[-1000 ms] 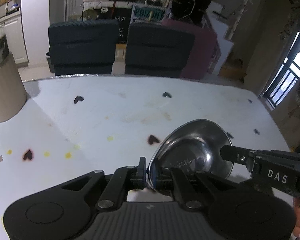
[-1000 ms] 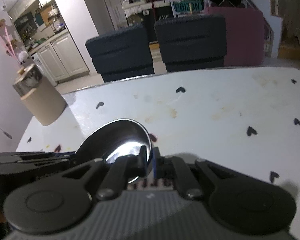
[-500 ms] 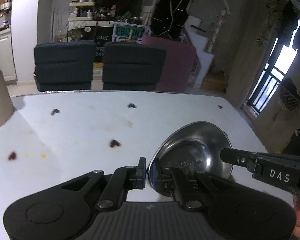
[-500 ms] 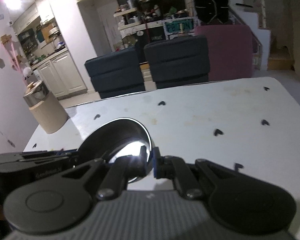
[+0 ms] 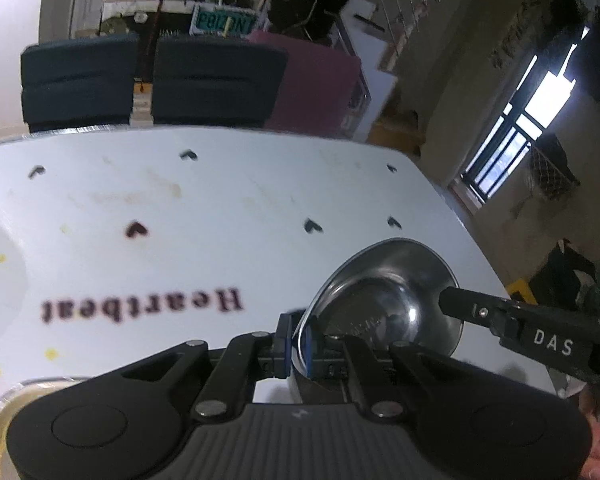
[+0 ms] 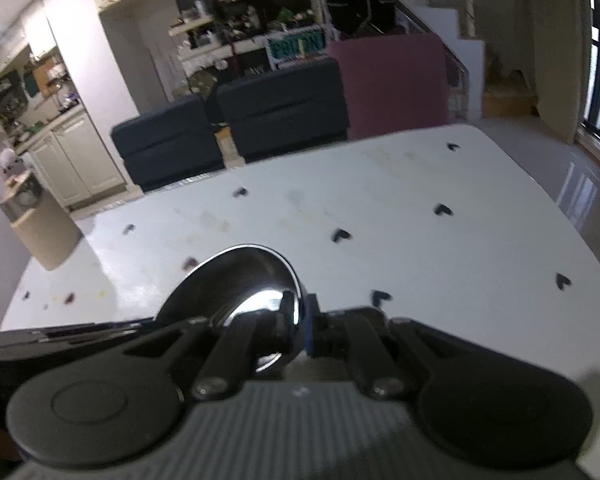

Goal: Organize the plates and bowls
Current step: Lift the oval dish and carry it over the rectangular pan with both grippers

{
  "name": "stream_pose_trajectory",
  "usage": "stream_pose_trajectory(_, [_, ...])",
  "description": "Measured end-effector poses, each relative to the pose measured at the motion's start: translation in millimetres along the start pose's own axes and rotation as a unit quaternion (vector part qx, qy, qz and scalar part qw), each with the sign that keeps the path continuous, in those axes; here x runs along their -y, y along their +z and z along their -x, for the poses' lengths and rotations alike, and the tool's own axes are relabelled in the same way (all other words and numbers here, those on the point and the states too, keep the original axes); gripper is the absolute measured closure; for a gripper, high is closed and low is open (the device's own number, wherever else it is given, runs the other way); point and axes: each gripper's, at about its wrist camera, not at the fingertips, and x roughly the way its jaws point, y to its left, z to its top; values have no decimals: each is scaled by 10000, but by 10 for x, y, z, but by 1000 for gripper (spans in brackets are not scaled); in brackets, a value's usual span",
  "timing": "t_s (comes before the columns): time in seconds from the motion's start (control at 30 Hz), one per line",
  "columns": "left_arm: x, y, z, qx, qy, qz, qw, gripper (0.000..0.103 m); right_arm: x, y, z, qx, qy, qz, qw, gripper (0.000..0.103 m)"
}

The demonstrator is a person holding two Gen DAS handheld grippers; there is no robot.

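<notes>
Both grippers clamped on one steel bowl (image 5: 384, 304) rim — left gripper (image 5: 296, 342) near edge, right gripper (image 6: 300, 322) opposite — above the white table (image 5: 220, 208).

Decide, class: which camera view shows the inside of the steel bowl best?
The left wrist view. There the bowl faces the camera, showing its whole shiny inside between the left gripper and right gripper. The right wrist view shows the bowl mostly edge-on and blurred.
</notes>
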Motion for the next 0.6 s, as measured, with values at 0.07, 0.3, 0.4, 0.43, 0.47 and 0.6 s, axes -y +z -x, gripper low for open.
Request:
stream_pose_trajectory(0.07, [24, -46, -91, -121, -22, 42, 9999, 96, 61, -38, -52, -104, -80, -19, 9999, 98])
stream_pose_trajectory(0.3, [77, -181, -334, -362, -56, 40, 9993, 96, 247, -120, -297, -524, -363, -121, 9979, 99])
stream_pose_trajectory(0.4, [78, -196, -398, -380, -94, 32, 9992, 97, 276, -136, -414, -649, -469, -96, 9967, 99])
stream_pose_trajectory(0.43, [73, -198, -425, -385, -95, 18, 9992, 97, 277, -143, -455, -691, -488, -90, 9964, 99])
stream_pose_trajectory(0.47, [73, -201, -449, -404, -90, -5, 9991, 97, 278, -147, -492, -738, -519, -87, 9959, 99])
stream_pose_trajectory(0.6, [51, -224, -550, -503, -52, -15, 9987, 97, 314, -152, -607, -874, -484, -163, 9949, 99])
